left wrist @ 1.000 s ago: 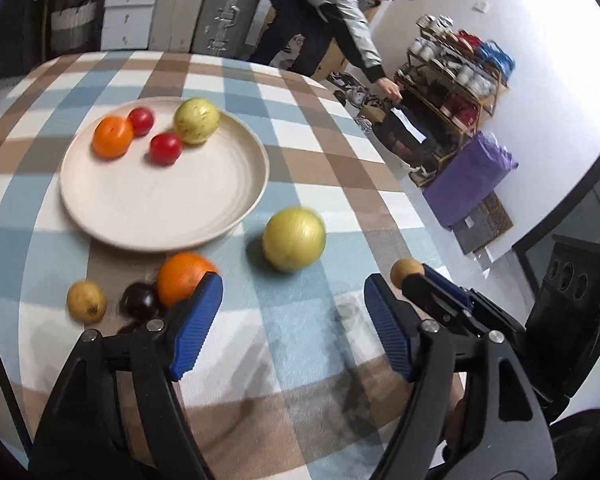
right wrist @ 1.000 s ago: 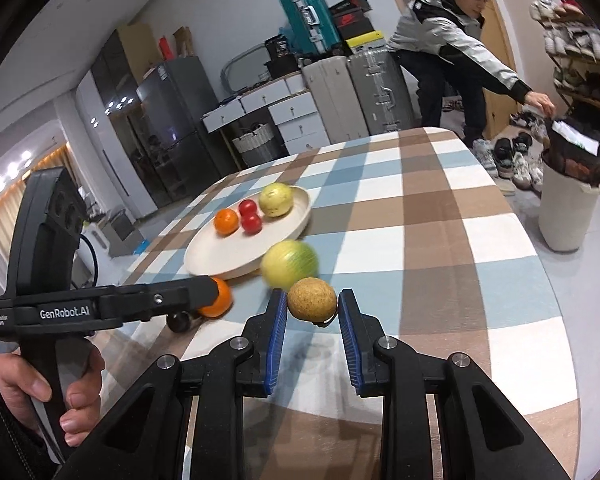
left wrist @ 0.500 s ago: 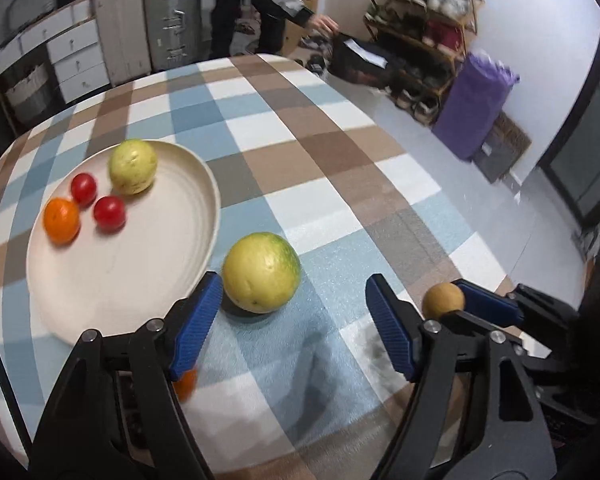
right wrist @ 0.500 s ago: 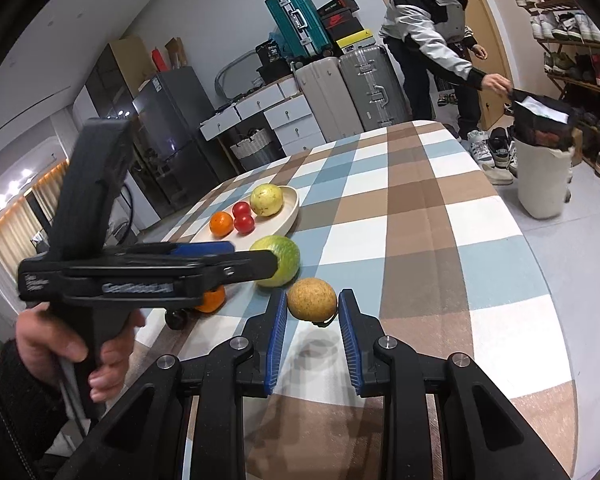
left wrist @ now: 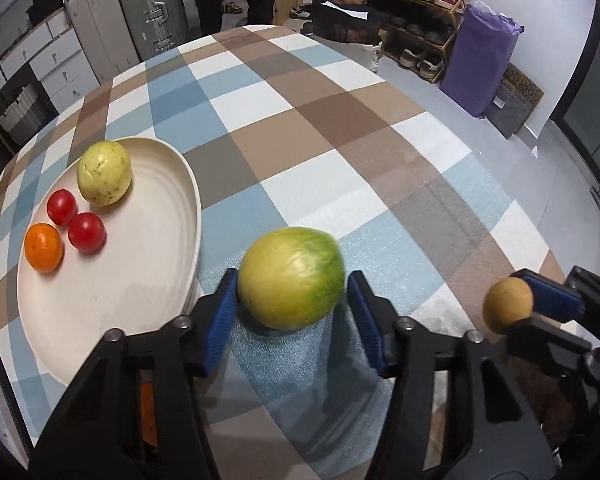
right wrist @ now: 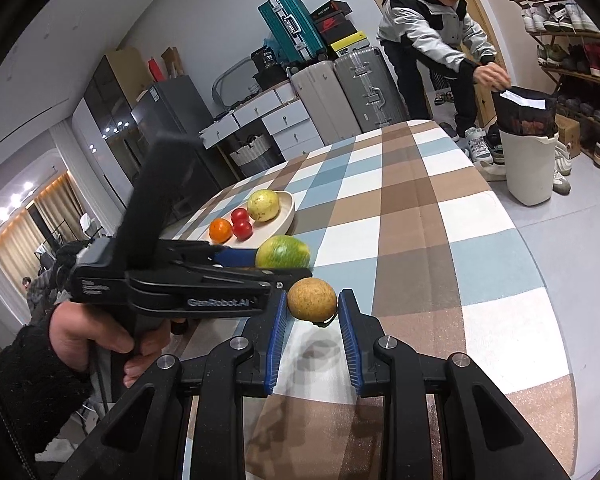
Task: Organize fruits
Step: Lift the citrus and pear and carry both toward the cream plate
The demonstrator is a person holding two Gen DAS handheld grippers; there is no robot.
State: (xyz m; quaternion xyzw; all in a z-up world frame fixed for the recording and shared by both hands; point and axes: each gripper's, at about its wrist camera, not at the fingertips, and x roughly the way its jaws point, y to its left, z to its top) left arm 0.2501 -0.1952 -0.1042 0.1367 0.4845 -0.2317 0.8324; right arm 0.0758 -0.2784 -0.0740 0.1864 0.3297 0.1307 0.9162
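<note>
The left claw [left wrist: 292,312] is closing its ribbed blue pads around the round, yellow-green, faintly streaked melon-like fruit [left wrist: 291,278], low centre of its frame on the checked bench [left wrist: 340,128]. The right claw [right wrist: 312,326] pinches a small, speckled brown round fruit [right wrist: 312,299]. Next, likely: firm the grip, lift toward the smooth cream plate [left wrist: 140,280] at left.

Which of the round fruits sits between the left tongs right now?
The large yellow-green fruit on the tablecloth beside the plate; the left tongs are closing around it. The paler yellow fruit lies on the plate.
</note>
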